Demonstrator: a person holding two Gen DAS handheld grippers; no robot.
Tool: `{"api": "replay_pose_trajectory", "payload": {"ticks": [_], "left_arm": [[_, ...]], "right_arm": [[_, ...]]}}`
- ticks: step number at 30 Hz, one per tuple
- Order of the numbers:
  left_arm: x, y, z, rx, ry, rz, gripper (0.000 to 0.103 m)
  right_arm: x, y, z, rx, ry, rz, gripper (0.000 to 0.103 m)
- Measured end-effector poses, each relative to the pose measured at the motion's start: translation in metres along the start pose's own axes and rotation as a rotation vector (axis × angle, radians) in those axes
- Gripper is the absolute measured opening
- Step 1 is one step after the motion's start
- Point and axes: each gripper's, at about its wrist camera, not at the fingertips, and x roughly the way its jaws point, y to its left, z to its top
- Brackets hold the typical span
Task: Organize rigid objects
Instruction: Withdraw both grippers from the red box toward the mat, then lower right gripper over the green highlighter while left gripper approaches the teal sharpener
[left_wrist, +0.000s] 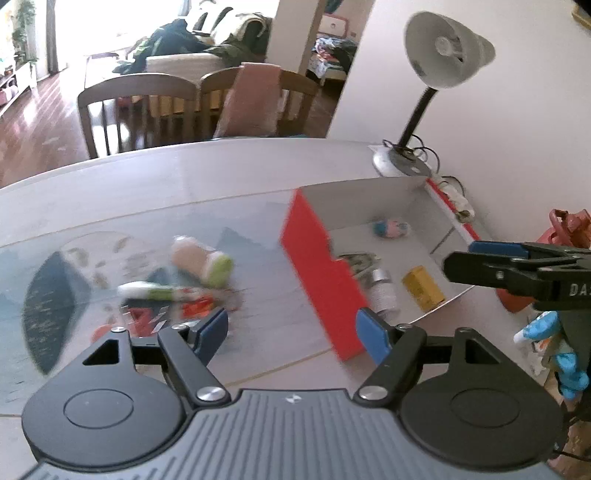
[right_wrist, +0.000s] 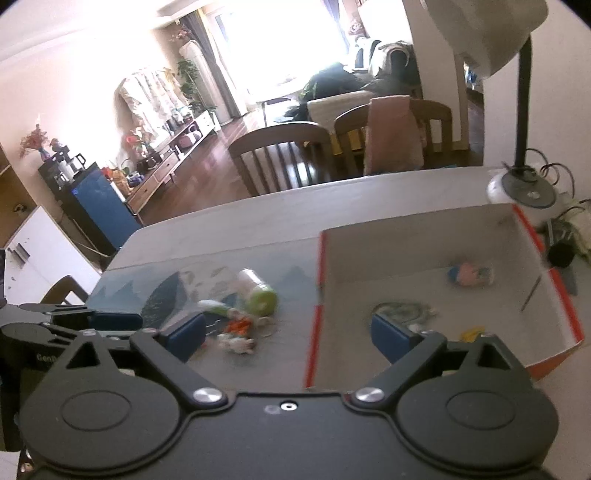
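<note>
A shallow box with red outer walls (left_wrist: 314, 269) and a white inside lies on the table at right. In it are a pink and blue toy (left_wrist: 391, 229), a yellow carton (left_wrist: 423, 288), a silver-capped bottle (left_wrist: 382, 291) and a round patterned piece (left_wrist: 356, 260). Left of the box, on the printed mat, lie a peach bottle with a green cap (left_wrist: 201, 264), a white and green tube (left_wrist: 155, 291) and red packets (left_wrist: 166, 314). My left gripper (left_wrist: 293, 334) hangs open and empty over the box's near left wall. My right gripper (right_wrist: 288, 334) is open and empty too, over the box's left wall (right_wrist: 314, 332).
A desk lamp (left_wrist: 439, 55) stands on its base (left_wrist: 402, 162) behind the box, with cables by the wall. Two wooden chairs (left_wrist: 136, 107) sit at the table's far edge. A red object (left_wrist: 565, 225) and a blue and white thing (left_wrist: 543, 328) lie right of the box.
</note>
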Motion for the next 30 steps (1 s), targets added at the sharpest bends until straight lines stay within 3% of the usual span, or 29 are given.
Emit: {"api": "replay_pose_trajectory", "payload": {"ticks": [7,14,24,30], "left_arm": [[-0.036,0.056,-0.019,-0.044,-0.015,-0.007,0.079],[-0.061,0.101,-0.038,-0.053,-0.042,0.030,0.090],[-0.054,0.150,-0.068,-0.097,-0.092,0.083,0.093],[-0.032,0.168,-0.083,-0.080,-0.063,0.073,0.093]], "right_arm": [[0.017,0.038,-0.018,-0.009,0.042,0.027,0.096],[0.035,0.077,-0.036,-0.059,0.088,0.040,0.096],[0.069,0.138,-0.078,-0.162,0.172,0.085,0.096],[0.091,0.160,-0.100,-0.205,0.213,0.078,0.091]]}}
